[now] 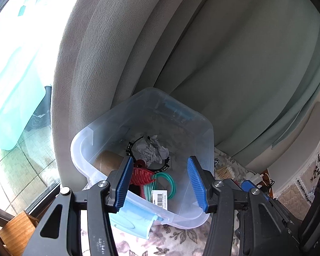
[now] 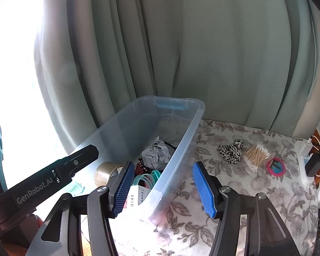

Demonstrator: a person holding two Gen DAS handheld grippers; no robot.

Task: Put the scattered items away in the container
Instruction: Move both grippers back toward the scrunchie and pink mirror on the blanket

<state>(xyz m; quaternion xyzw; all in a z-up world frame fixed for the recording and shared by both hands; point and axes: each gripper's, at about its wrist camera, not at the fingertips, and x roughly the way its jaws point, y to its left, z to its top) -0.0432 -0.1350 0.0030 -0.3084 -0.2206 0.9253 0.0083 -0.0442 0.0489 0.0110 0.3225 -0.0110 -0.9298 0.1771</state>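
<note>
Hiding bin (image 2: 181, 136) contents, right gripper (image 2: 162, 189) fingers spread, pink ring's (image 2: 275, 166) centre unclear

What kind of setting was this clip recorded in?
Most likely a home room by a window. Long grey-green curtains hang behind a surface covered by a floral cloth, with cotton swabs, a leopard-print scrunchie and a clear storage bin of odds and ends.

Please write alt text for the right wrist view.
The open right gripper hovers over the near wall of a clear plastic bin holding crumpled paper and a tape roll. A leopard-print scrunchie, cotton swabs and a pink ring lie on the floral cloth.
</note>
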